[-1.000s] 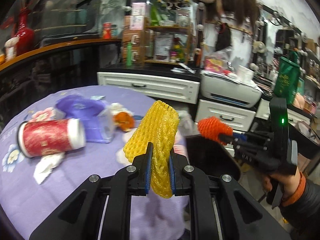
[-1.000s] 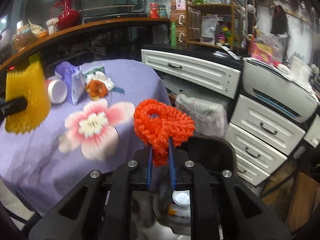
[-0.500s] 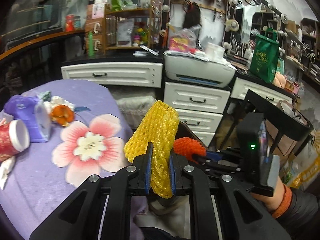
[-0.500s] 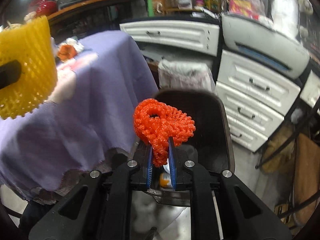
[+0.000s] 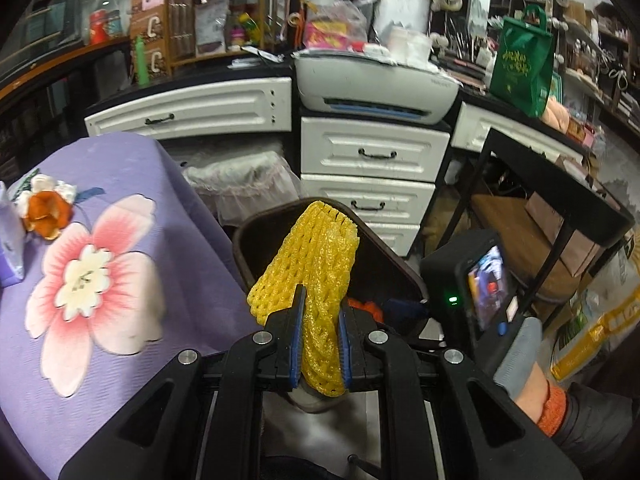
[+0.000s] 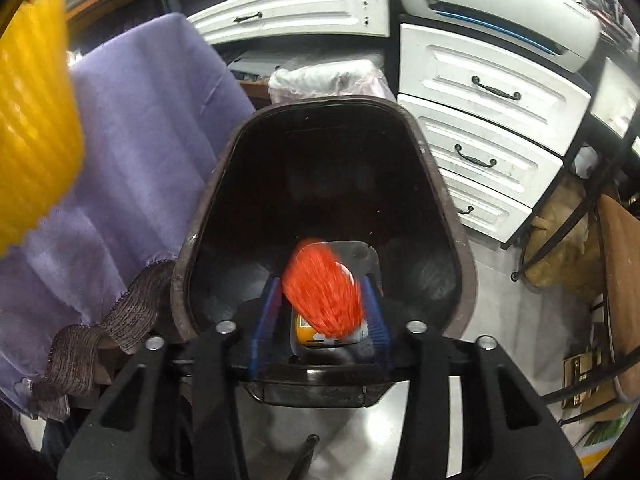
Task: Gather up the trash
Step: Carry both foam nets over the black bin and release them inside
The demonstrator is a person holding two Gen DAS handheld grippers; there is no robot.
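Note:
My left gripper (image 5: 320,308) is shut on a yellow foam net sleeve (image 5: 316,264), held over the near rim of the dark brown trash bin (image 5: 384,256) beside the table. My right gripper (image 6: 320,300) hangs over the open bin (image 6: 208,200), its jaws opening. The orange foam net (image 6: 324,292) is blurred between the blue pads, loose and dropping into the bin. A yellow-labelled item (image 6: 308,326) lies at the bin's bottom. The yellow sleeve (image 6: 32,120) fills the left edge of the right wrist view.
A purple flowered tablecloth (image 5: 100,260) covers the table left of the bin, with an orange-and-white wrapper (image 5: 46,208) on it. White drawers (image 5: 368,156), a printer (image 5: 376,84), a lined white bin (image 5: 244,184) and a black metal rack (image 5: 560,200) stand behind.
Both grippers swung from above the table to the bin and sank. The right jaws spread and let the orange net go; the left keeps its grip on the yellow sleeve.

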